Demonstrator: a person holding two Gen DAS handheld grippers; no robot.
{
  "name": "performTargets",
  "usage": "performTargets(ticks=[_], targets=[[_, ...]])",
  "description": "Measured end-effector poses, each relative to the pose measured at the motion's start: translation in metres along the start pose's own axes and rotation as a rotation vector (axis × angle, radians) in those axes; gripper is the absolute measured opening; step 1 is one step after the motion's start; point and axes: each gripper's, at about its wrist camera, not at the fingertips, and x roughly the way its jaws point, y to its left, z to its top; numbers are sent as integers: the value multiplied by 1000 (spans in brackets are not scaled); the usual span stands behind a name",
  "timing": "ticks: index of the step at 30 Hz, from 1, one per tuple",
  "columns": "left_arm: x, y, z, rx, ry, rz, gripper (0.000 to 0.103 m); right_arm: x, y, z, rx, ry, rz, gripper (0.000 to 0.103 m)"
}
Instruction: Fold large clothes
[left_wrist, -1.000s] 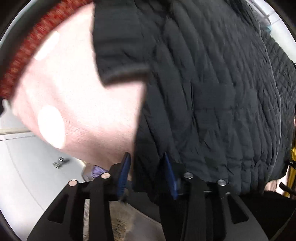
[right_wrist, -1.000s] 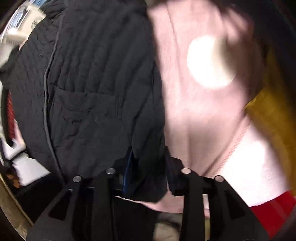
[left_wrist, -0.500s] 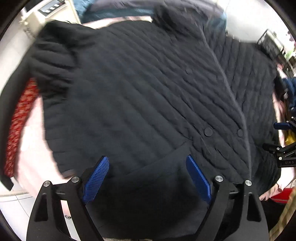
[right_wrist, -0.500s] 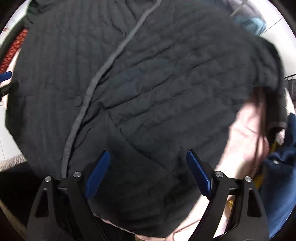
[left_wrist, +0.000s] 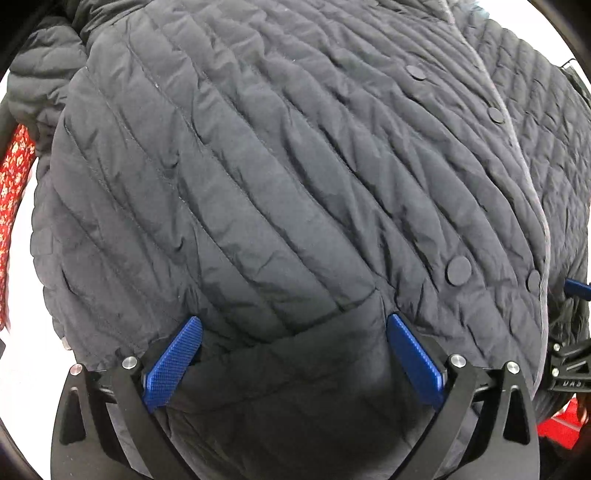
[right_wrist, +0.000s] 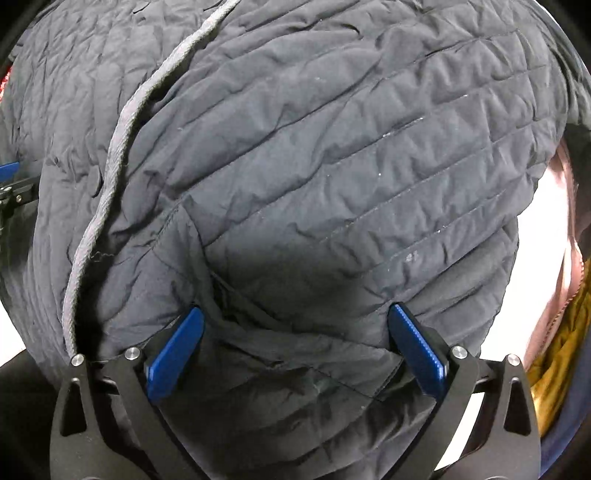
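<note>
Both hand-held grippers, left (left_wrist: 293, 356) and right (right_wrist: 295, 347), have released the dark quilted button-front jacket (left_wrist: 295, 184); jaws wide, it lies spread, ready for folding.

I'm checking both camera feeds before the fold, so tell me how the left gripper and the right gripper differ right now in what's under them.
The left gripper hovers over the black quilted jacket beside its round snap buttons; the right gripper is over the other front panel, near the grey placket edge. Red patterned fabric borders the left view; yellow fabric borders the right. Both stand wide open, gripping nothing.
</note>
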Motion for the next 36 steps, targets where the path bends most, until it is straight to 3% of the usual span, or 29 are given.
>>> performTargets(ticks=[5, 7, 10, 16, 21, 24, 27, 29, 30, 31, 32, 36], targets=[[8, -3, 18, 3, 35, -9, 98, 6, -43, 15, -53, 105, 39, 98], [11, 1, 22, 11, 50, -21, 98, -13, -52, 33, -13, 73, 35, 98], [10, 13, 29, 9, 54, -32, 98, -65, -87, 47, 11, -113, -91, 98], [13, 14, 30, 5, 32, -3, 98, -108, -175, 73, 45, -211, -502, 98], [14, 12, 31, 2, 31, -1, 98, -91, -228, 97, 51, -145, -535, 98], [12, 12, 30, 1, 27, 0, 98, -82, -239, 96, 41, -105, -499, 95], [12, 10, 30, 0, 23, 2, 98, -66, -234, 95, -30, -48, -535, 82], [12, 3, 20, -5, 21, 4, 98, -50, -239, 102, -48, -11, -556, 54], [12, 2, 20, -4, 21, 3, 98, -47, -243, 102, -30, -2, -547, 46], [12, 3, 20, -4, 21, 2, 98, -50, -252, 104, 6, -1, -524, 31], [12, 3, 19, -5, 21, 2, 98, -57, -260, 105, 44, -18, -493, 23], [12, 1, 19, -6, 22, 5, 98, -125, -310, 106, 234, -157, -300, 12]])
